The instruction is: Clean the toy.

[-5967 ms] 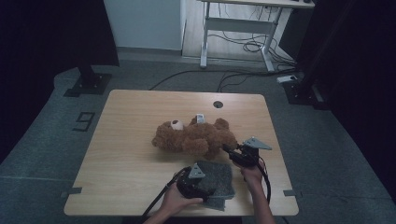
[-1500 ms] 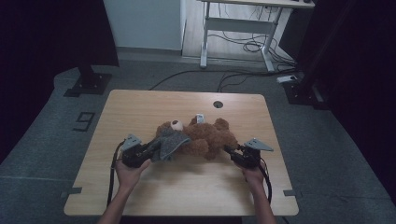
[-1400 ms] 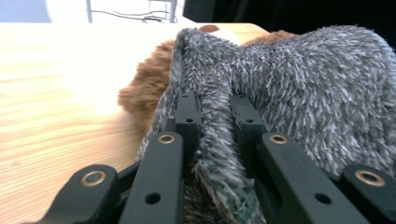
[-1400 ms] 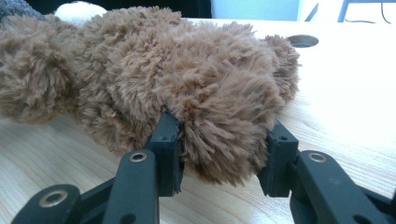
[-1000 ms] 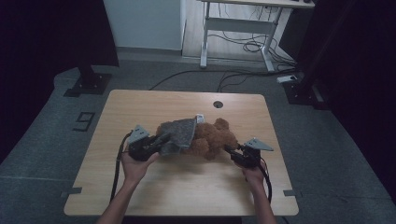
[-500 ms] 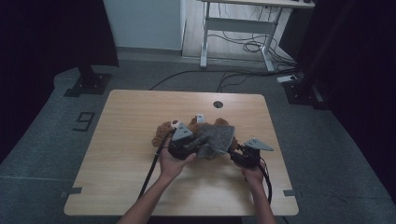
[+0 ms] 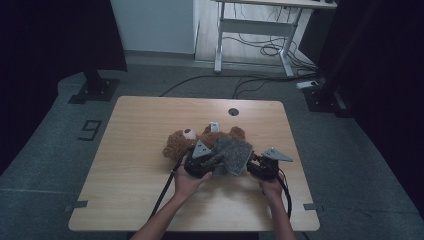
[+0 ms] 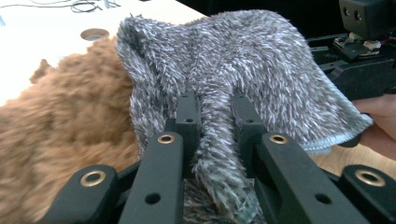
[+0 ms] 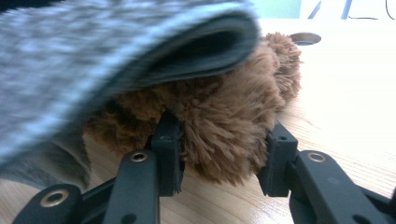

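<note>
One readable sign: a numeral on the floor

A dark figure "9" (image 7: 89, 131) is marked on the grey floor (image 7: 45, 150), at about nine o'clock from the wooden table (image 7: 130, 150), just off its left edge in the high view. The small white tag (image 7: 214, 127) on the brown teddy bear (image 7: 175, 144) is too small to read.

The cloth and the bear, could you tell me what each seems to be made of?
Cloth: apparently a soft synthetic fleece, matte; grey-white shaggy fibres, a thin stitched hem, and it drapes limply from the left gripper.
Bear: likely plush fabric over soft stuffing; fuzzy brown pile that bulges between the right gripper.
</note>
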Tool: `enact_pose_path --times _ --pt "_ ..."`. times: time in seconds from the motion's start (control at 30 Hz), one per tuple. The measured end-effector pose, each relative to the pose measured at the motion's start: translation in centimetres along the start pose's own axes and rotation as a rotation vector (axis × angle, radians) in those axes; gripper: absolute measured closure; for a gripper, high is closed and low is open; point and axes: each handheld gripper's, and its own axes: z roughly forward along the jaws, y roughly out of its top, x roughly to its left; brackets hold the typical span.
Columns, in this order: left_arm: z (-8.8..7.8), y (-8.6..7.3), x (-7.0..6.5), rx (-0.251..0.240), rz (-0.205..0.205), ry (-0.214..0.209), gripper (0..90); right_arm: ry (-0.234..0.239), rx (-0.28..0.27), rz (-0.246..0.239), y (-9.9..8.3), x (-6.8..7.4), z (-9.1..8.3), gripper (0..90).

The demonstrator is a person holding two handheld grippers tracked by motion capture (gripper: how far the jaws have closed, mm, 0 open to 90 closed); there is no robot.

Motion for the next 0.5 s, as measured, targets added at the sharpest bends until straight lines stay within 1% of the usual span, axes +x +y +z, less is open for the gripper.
enact_pose_path --times 0.03,0.07,0.13,0.17,0.2,0.3,0.4,0.43,0.47,0.5 --pt "-0.5 -0.2 0.4 -0.001 -0.004 0.009 76.2 0.001 0.0 -0.001 0.0 0.0 0.0 58.2" --pt "-0.5 -0.2 0.4 -0.001 -0.004 0.009 76.1 0.001 0.0 -0.001 0.0 0.0 0.0 58.2" --pt "-1.4 -0.8 1.1 -0.005 -0.01 0.031 76.1 0.002 -0.001 0.001 0.0 -0.1 0.0 58.2" --pt "-2.1 -1.3 1.7 -0.009 -0.022 0.036 76.1 0.002 -0.002 0.0 0.0 -0.1 0.0 58.3" --pt "-2.1 -1.3 1.7 -0.009 -0.022 0.036 76.0 0.002 -0.002 0.0 0.0 -0.1 0.0 58.2" --pt "-3.5 -2.6 2.9 -0.015 -0.052 0.055 76.0 0.002 -0.001 -0.003 0.0 -0.1 0.0 58.2" --pt "-4.6 -3.5 3.9 -0.022 -0.067 0.074 76.1 0.002 -0.001 -0.002 0.0 -0.1 0.0 58.3" --pt "-5.4 -3.9 4.5 -0.023 -0.067 0.1 76.0 0.002 -0.001 -0.003 0.0 -0.1 0.0 58.2" --pt "-5.4 -3.9 4.5 -0.023 -0.067 0.1 76.0 0.002 -0.001 -0.003 0.0 -0.1 0.0 58.2" --pt "-6.4 -4.5 5.4 -0.03 -0.078 0.124 76.0 0.002 -0.001 -0.003 0.0 -0.1 0.0 58.2"
